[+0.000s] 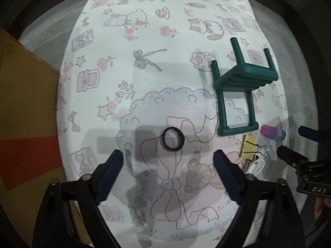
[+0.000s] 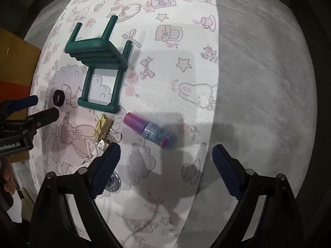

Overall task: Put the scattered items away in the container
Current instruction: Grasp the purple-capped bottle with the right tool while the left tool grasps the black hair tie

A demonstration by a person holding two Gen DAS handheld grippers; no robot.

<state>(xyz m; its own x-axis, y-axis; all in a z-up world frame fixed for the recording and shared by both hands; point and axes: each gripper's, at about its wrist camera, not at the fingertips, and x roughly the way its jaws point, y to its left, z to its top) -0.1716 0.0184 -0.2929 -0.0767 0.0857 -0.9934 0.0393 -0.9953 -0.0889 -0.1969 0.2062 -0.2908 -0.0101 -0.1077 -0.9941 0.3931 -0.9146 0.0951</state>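
From the left wrist, the left gripper [image 1: 168, 161] points down over the tabletop [image 1: 175, 41], which wears a white cloth printed with pink bears and bows. Its blue-padded jaws stand apart with nothing between them. Just ahead of the gap lies a small black elastic ring [image 1: 173, 138], flat on the cloth. Further ahead and to the right, a dark green plastic toy chair [image 1: 240, 80] lies tipped over. Right of the gripper sit a gold metal binder clip [image 1: 249, 146] and a small bottle with a purple cap [image 1: 273, 132]. A brown cardboard box [image 1: 26, 103] lies off to the left.

From the right wrist, the right gripper [image 2: 166, 157] also points down, jaws apart and empty. The purple-capped bottle [image 2: 149, 130] lies on its side just ahead of the gap, the binder clip [image 2: 102, 127] ahead-left, the green chair [image 2: 99, 62] beyond. A round silver metal piece [image 2: 112, 183] peeks out beside the near finger. The other gripper [image 2: 44, 107] shows at the far left.
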